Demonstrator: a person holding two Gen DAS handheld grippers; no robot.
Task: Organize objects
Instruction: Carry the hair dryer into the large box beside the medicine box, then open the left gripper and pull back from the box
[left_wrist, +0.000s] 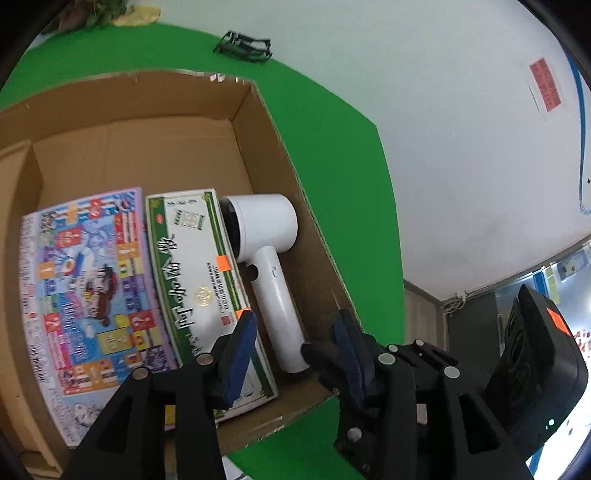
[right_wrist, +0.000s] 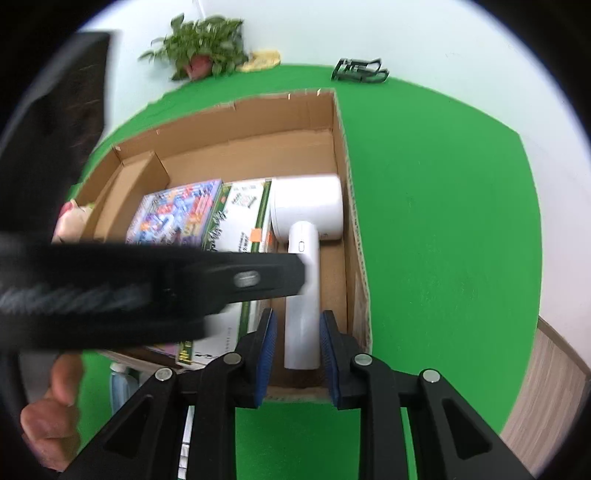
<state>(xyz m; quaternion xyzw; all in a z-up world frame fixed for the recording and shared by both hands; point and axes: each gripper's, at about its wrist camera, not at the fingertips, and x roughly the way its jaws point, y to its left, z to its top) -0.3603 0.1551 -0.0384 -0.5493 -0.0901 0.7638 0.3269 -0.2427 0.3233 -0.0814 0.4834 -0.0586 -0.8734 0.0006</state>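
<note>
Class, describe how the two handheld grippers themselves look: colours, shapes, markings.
Both the left gripper and the right gripper have black angular frames with triangular cut-outs, round silver screw heads, and two fingers faced with ribbed blue pads. The left fingertip carries an orange tag.

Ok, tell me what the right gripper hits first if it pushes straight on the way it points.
Most likely the white hair dryer: its handle lies lined up between the open fingers of the right gripper, inside the cardboard box. Depth is unclear, so the gripper could be above it.
</note>
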